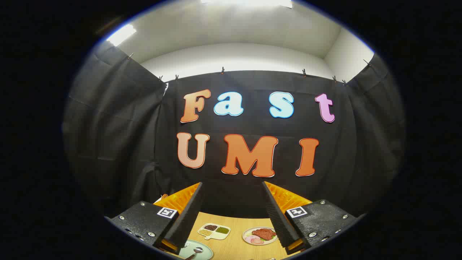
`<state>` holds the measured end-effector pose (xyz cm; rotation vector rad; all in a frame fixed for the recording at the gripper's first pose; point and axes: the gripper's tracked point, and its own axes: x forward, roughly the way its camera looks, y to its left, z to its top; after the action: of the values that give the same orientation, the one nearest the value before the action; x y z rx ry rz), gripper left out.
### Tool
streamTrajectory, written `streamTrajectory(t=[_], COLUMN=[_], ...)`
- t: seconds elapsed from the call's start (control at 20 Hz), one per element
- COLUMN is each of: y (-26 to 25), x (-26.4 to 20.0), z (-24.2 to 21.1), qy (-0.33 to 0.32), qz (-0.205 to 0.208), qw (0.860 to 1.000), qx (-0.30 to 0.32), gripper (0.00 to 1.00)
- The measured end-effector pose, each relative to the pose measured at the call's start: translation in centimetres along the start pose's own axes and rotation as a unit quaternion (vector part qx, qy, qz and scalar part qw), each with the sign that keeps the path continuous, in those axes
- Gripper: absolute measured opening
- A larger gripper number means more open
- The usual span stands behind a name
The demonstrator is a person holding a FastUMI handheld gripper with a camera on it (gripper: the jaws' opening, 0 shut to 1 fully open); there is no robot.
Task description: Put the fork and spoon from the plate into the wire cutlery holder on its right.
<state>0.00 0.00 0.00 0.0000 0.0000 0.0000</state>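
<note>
The gripper (232,195) stands with its two fingers spread wide apart, nothing between them and nothing touching either pad. The fingers rise from the bottom of the frame and lean outward, the gap between them showing the booth's black cloth wall (119,137) above and a strip of wooden tabletop (231,249) below.

On that tabletop, low between the fingers, lie two printed food pictures: a divided tray of beans (214,231) nearer the left finger, and a plate of meat (260,235) nearer the right finger. Both lie flat and apart from each other.

At the lower edge of the frame, just beside the base of the left finger, a pale green plate (202,250) is partly in view. On it rests a spoon (196,250), its bowl pointing up the frame and its handle running down out of sight. A small metal tip shows at the bottom edge right of the plate; what it belongs to cannot be told.

Above the cloth, in the upper part of the frame, run a white wall (231,57) and ceiling with a bright light (121,34) at upper left.
</note>
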Motion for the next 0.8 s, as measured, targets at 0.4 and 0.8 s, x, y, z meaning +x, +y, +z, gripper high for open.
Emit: streamTrajectory(t=[0.4,0.8], y=[1.4,1.6], x=[0.5,0.5], z=[-0.5,-2.6], qy=[0.012,0.047], qz=[0.01,0.002], qw=[1.0,0.999], qx=[0.005,0.002], gripper=[0.94,0.94])
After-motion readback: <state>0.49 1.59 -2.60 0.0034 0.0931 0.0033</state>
